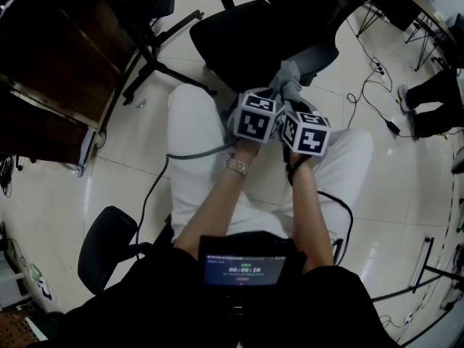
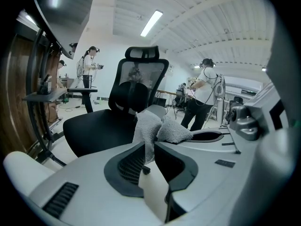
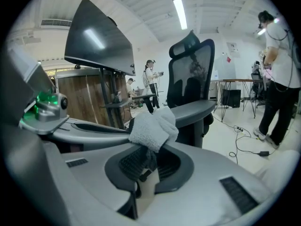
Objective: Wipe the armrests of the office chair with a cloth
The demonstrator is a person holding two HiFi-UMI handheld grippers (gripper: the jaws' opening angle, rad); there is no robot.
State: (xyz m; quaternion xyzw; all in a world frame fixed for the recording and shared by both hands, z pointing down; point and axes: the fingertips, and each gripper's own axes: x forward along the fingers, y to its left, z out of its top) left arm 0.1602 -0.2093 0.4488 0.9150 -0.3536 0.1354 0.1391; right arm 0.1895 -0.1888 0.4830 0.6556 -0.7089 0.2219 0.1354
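A grey cloth (image 1: 287,83) is bunched between both grippers, just in front of the black office chair (image 1: 254,31). My left gripper (image 1: 271,94) is shut on the cloth (image 2: 155,127), which stands up from its jaws. My right gripper (image 1: 296,98) is also shut on the cloth (image 3: 153,126), pinching a thick fold. The two grippers sit side by side, nearly touching. The chair's grey armrest (image 1: 320,55) lies just beyond the cloth; in the right gripper view the armrest (image 3: 190,110) runs behind the cloth. The seat and mesh back (image 2: 136,86) show in the left gripper view.
I sit with white-trousered legs (image 1: 190,133) towards the chair. A dark wooden desk (image 1: 51,56) stands at left, with another chair base (image 1: 156,56) beside it. A small black seat (image 1: 105,245) is at lower left. Cables (image 1: 377,78) trail on the floor at right. People (image 2: 202,91) stand in the background.
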